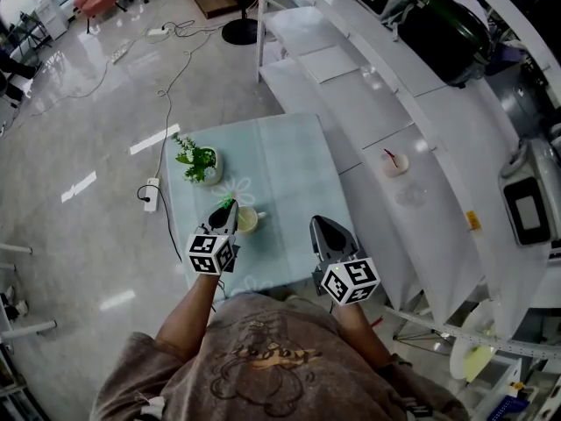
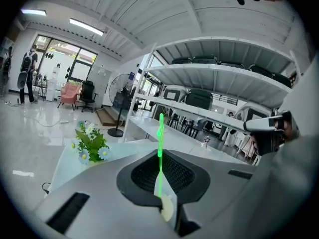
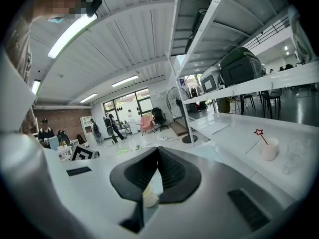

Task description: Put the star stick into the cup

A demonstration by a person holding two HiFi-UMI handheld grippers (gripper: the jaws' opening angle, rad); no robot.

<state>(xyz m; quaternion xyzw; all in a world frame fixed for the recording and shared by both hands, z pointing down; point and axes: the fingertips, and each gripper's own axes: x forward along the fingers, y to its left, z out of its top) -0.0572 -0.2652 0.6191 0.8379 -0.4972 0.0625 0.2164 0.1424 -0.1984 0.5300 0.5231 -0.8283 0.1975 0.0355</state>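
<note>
Left claw [image 2: 160,153] tight on star stick [image 2: 160,132], cup [image 1: 248,221] beside it in head view; right claw [image 3: 158,151] closed, empty.

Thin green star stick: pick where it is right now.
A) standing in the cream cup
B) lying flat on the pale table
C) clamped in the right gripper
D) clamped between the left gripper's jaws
D: in the left gripper view the thin green star stick stands upright between the closed jaws of the left gripper, not yet in the cream cup.
</note>
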